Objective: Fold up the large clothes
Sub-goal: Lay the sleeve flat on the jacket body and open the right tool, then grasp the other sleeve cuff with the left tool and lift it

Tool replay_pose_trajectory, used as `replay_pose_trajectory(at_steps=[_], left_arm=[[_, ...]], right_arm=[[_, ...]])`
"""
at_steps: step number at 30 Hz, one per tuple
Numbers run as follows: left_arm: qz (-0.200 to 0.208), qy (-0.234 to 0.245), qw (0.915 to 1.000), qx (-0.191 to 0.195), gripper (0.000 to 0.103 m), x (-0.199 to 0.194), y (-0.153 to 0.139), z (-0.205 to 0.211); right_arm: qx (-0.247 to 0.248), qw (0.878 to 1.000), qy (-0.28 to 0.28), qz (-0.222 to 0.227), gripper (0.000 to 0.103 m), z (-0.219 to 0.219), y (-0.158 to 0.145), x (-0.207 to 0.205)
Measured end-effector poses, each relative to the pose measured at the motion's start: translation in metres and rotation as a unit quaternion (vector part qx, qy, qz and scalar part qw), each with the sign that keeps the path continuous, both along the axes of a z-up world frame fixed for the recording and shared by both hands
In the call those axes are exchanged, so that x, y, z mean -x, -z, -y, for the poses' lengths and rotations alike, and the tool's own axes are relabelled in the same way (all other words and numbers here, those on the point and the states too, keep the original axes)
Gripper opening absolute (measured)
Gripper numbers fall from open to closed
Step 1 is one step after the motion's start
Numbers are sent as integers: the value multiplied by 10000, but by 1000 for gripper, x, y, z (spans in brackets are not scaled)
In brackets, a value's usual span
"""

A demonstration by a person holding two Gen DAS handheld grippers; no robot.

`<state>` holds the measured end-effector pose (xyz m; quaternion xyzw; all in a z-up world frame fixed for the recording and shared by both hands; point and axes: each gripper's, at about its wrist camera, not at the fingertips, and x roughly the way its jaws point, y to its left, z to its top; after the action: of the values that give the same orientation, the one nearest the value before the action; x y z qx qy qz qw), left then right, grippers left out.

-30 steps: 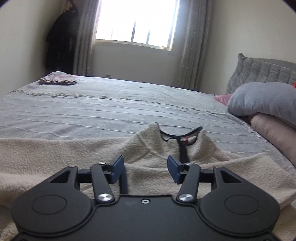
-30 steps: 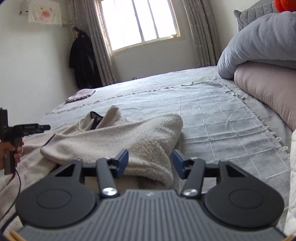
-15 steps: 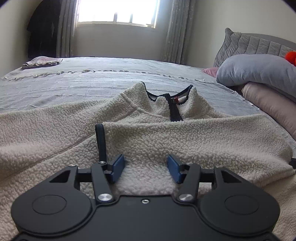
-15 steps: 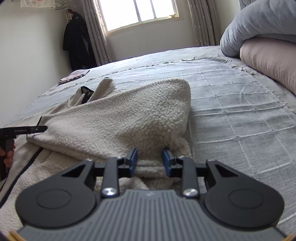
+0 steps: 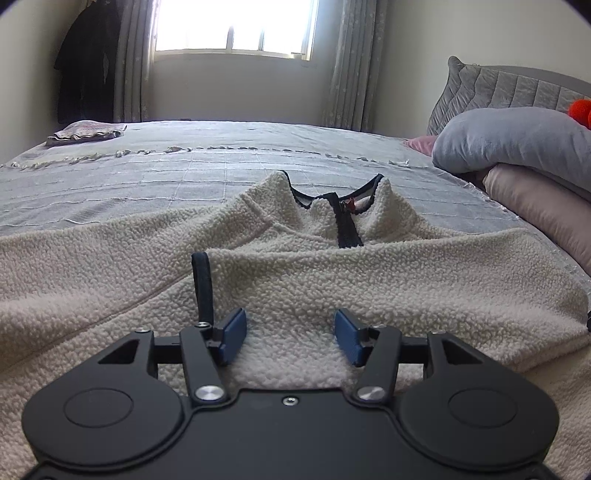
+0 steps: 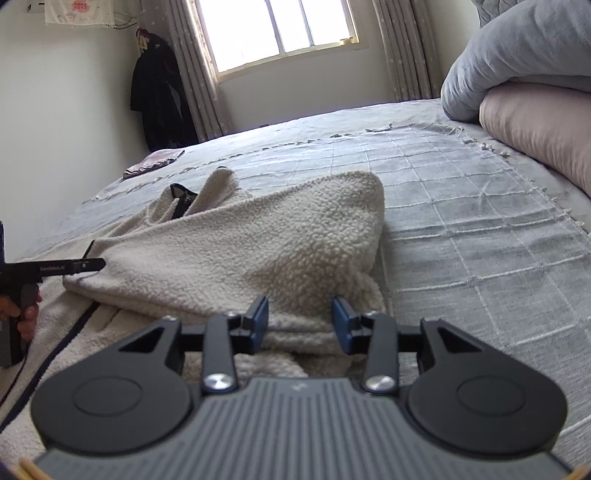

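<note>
Two stacked pillows (image 5: pixel 524 177) flank the cream fleece jacket (image 5: pixel 295 266) on the grey bedspread (image 5: pixel 147 177), where left gripper (image 5: pixel 291 336) and right gripper (image 6: pixel 300 324) hover low, jaws spread, holding nothing.

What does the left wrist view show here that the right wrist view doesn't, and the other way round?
Only the left wrist view shows the fleece jacket's collar and dark zipper head-on, a grey quilted headboard and something red at the right edge. Only the right wrist view shows the left gripper from outside, its tip at the folded sleeve's cuff, and a white cloth on the wall. Both show the grey bedspread, window, hanging dark coat, stacked duvets and a gripper with jaws apart over the fleece, the right gripper included.
</note>
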<state>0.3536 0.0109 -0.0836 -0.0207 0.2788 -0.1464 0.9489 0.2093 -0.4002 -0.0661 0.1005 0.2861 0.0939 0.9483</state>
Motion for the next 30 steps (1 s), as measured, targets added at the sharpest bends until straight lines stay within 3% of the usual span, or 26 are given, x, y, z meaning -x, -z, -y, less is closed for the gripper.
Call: replay_pose_trajectory(at_steps=[7, 10, 13, 18, 21, 24, 26, 30], left_arm=[[-24, -146, 9998, 165, 58, 9, -13, -11], [-19, -243, 9994, 226, 66, 14, -22, -17], [13, -385, 9989, 264, 76, 19, -33, -28], [-106, -765, 9967, 265, 88, 28, -52, -56], [-152, -1174, 9927, 242, 92, 39, -66, -89], [-68, -1806, 9834, 131, 100, 54, -80, -135], [33, -2266, 9740, -12, 103, 66, -87, -170], [136, -3173, 9479, -253, 103, 82, -89, -244]], right_arm=[[61, 10000, -15, 6, 42, -3, -5, 3], [64, 10000, -10, 1, 42, -3, -6, 3], [49, 10000, -37, 15, 56, -5, -10, 6], [125, 9999, -107, 16, 59, -13, -20, 10], [192, 9997, -150, -25, 69, -20, -31, 12], [320, 9993, -198, 19, 78, -30, -48, 16], [362, 9990, -228, 132, 90, -38, -61, 20], [231, 9982, -446, 318, 96, -55, -82, 22]])
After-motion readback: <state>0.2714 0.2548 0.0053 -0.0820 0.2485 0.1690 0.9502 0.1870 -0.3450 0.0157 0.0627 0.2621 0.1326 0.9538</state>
